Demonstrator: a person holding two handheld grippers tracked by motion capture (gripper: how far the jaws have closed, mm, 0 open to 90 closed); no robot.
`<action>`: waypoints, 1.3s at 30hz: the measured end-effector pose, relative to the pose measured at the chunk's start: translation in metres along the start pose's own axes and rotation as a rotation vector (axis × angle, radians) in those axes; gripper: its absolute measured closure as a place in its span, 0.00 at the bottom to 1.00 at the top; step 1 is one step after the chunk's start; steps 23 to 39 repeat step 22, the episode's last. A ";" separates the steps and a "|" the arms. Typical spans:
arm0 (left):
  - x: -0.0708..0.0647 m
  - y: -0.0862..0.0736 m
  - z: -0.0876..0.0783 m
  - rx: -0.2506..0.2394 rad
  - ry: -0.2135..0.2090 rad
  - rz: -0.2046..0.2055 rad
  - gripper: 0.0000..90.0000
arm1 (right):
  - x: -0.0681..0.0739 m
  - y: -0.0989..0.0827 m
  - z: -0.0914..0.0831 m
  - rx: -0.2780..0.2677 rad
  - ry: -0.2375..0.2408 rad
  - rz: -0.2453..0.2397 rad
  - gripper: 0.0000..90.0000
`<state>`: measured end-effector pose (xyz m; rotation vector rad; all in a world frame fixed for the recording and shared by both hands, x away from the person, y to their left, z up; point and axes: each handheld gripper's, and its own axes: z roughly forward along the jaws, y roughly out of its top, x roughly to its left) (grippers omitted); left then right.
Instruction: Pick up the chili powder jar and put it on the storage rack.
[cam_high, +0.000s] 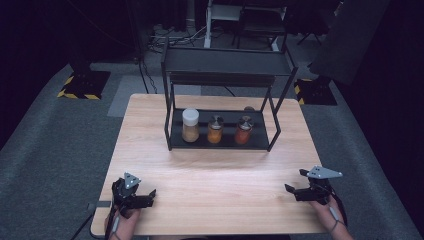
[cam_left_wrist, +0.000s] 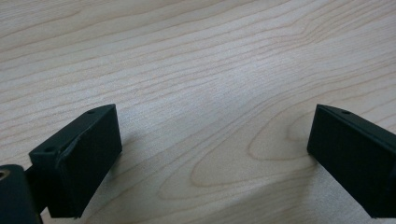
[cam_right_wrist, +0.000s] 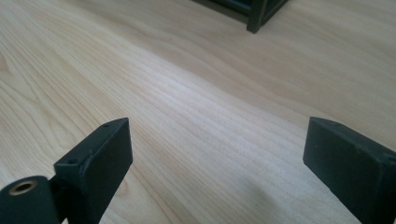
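A black two-tier metal shelf rack (cam_high: 226, 67) stands at the far middle of the wooden table (cam_high: 210, 170). On its lower tier stand three jars in a row: a white-lidded jar of tan contents (cam_high: 190, 125), an orange jar (cam_high: 215, 129) and a red jar (cam_high: 243, 130). My left gripper (cam_high: 147, 196) rests at the table's near left corner, open, with bare wood between its jaws (cam_left_wrist: 212, 135). My right gripper (cam_high: 296, 182) sits at the near right, open too, nothing between its fingers (cam_right_wrist: 217, 144). A rack leg (cam_right_wrist: 258, 16) shows in the right gripper view.
Grey carpet surrounds the table. Black bases with yellow-striped edges (cam_high: 82, 84) stand on the floor at far left and far right (cam_high: 315, 91). Cables and a chair frame (cam_high: 260, 22) lie behind the rack. Wide bare wood lies between the grippers and the rack.
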<state>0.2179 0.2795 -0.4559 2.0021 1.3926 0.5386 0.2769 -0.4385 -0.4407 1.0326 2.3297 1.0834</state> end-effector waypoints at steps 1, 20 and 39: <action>0.000 0.000 0.000 0.000 0.000 0.000 0.03 | 0.000 -0.001 0.001 0.002 0.001 -0.003 0.08; 0.000 0.000 0.000 0.000 0.000 0.000 0.03 | -0.004 -0.005 0.016 0.068 0.011 0.015 0.06; 0.000 0.000 0.000 0.000 0.000 0.000 0.03 | -0.004 -0.005 0.016 0.068 0.011 0.015 0.06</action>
